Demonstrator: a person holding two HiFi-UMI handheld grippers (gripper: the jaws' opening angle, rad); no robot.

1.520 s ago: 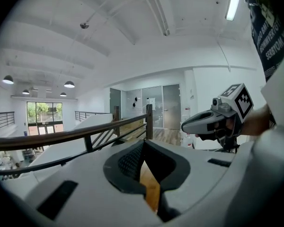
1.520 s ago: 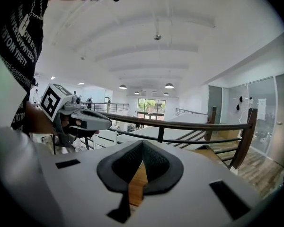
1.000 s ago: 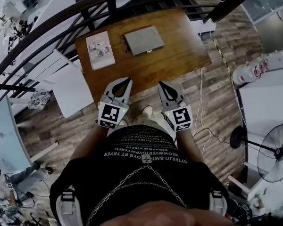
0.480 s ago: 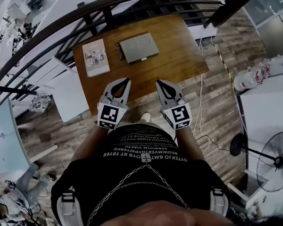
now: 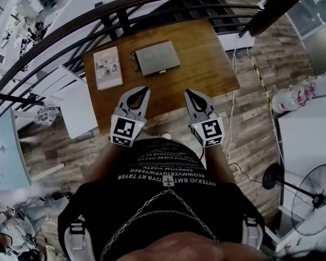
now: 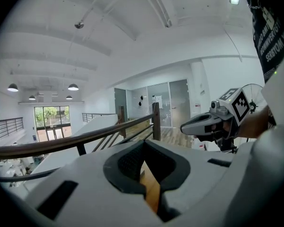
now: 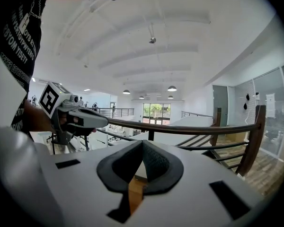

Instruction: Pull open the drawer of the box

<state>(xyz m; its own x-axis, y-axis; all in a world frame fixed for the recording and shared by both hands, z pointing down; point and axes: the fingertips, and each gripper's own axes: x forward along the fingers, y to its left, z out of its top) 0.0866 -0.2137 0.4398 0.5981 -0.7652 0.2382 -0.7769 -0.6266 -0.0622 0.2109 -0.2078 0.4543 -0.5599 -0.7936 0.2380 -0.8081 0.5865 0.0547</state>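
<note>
A flat grey box (image 5: 157,58) lies on the far part of the brown wooden table (image 5: 206,64); its drawer looks closed. My left gripper (image 5: 145,89) hovers over the table's near edge, well short of the box, shut with nothing in it. My right gripper (image 5: 188,92) hangs beside it over the same edge, also shut and empty. In the left gripper view the jaws (image 6: 144,143) meet, and the right gripper (image 6: 184,126) shows at the right. In the right gripper view the jaws (image 7: 142,143) meet too, with the left gripper (image 7: 104,122) at the left. Neither gripper view shows the box.
A booklet (image 5: 108,68) lies left of the box, with a small dark object (image 5: 133,56) between them. A dark curved railing (image 5: 152,4) runs behind the table. A white desk (image 5: 79,105) stands to the left, cables (image 5: 232,118) and a fan (image 5: 315,197) to the right.
The view has shifted a little, so the table sits slightly higher in the picture. Both grippers stay shut and low over the table's near edge; the right one drifted slightly right.
</note>
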